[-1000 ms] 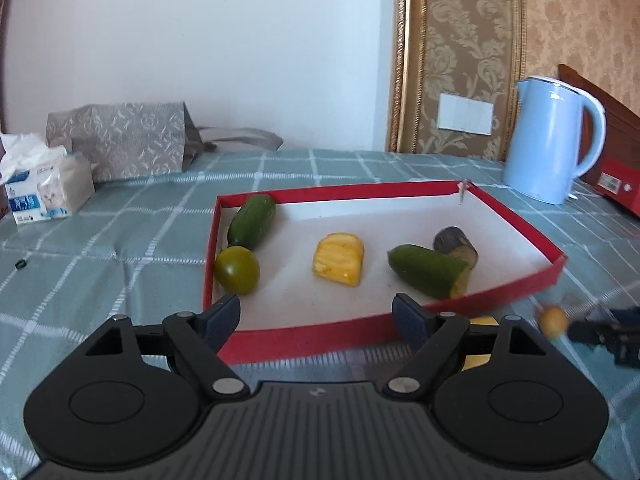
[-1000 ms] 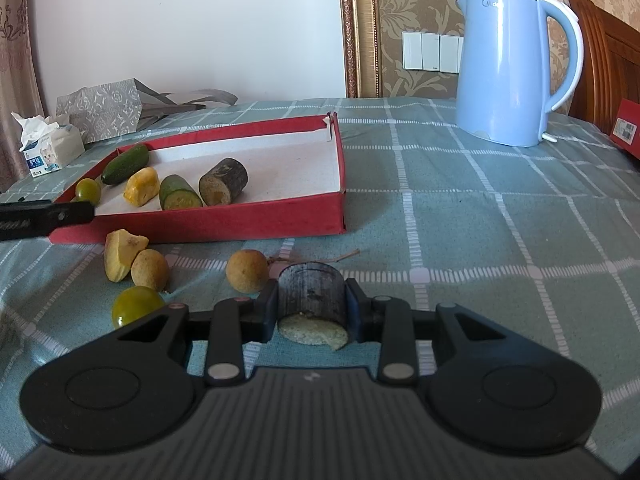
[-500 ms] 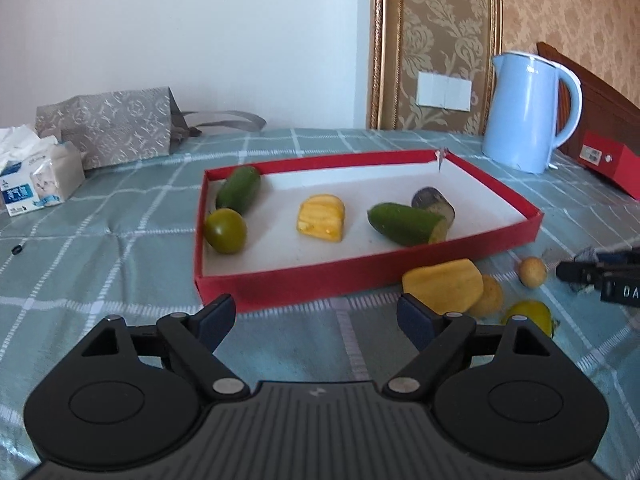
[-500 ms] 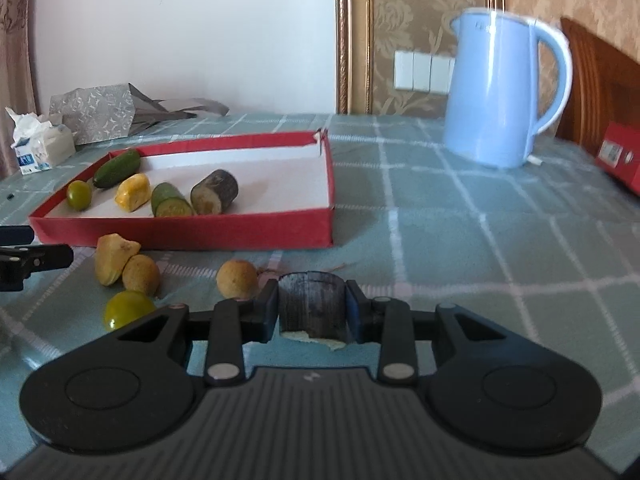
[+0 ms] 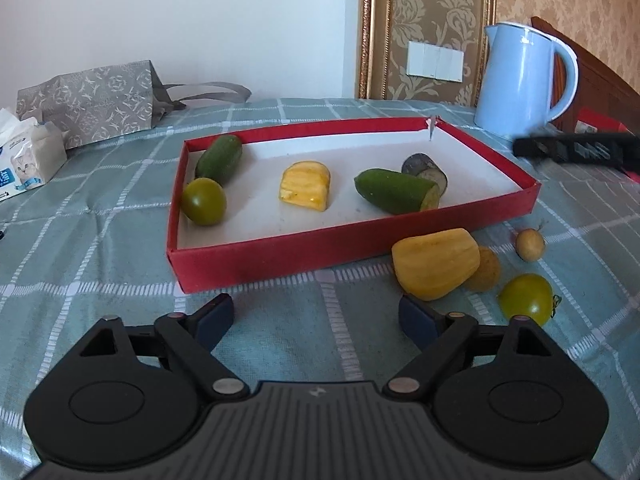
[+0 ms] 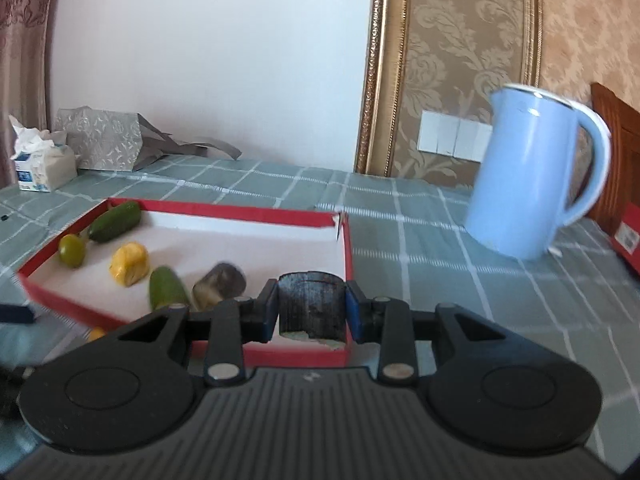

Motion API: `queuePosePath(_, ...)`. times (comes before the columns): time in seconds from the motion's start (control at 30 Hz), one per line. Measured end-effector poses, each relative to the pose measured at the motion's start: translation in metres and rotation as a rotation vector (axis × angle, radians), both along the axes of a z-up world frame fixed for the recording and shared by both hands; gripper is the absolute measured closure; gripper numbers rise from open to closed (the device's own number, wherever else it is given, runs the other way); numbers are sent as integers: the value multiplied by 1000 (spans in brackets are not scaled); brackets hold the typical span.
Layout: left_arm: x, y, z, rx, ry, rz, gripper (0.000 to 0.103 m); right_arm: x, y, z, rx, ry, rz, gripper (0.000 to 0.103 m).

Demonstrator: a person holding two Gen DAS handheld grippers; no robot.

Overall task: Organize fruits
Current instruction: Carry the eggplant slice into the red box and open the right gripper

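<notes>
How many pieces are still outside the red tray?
5: yellow chunk, brown fruit behind it, small fruit, green tomato on the cloth, dark piece in right gripper.

A table under a green checked cloth (image 5: pixel 100 240) bears a red tray (image 5: pixel 280 256) mid-frame. Loose fruit lies lower right: a yellow chunk (image 5: pixel 436 262) and a green tomato (image 5: pixel 526 299). A blue kettle (image 5: pixel 516 80) stands upper right, a tissue pack (image 5: pixel 28 160) far left.

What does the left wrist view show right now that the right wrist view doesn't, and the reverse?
Only the left wrist view: the left gripper, jaws opening with nothing between them, plus a big yellow fruit chunk and a loose green round fruit on the checked cloth outside the red shallow box.

Only the right wrist view: the right gripper shut on a dark cylindrical fruit piece.

Both: the box with its fruits, and the light blue kettle.
</notes>
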State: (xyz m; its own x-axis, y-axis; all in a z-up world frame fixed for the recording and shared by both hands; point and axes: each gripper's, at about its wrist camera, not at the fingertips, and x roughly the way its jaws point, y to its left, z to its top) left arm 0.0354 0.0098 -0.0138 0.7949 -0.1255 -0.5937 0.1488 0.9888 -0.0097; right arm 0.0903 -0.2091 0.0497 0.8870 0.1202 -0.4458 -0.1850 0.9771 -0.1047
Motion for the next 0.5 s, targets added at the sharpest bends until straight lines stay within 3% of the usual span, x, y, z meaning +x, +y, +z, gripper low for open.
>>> queuePosePath(0.23, 2, -3, -1, 14, 12, -18, 4, 50, 11, -23, -30, 80, -4, 71)
queuePosePath(0.5, 4, -5, -1, 25, 16, -24, 2, 69, 18, -38, -34, 119, -4, 71)
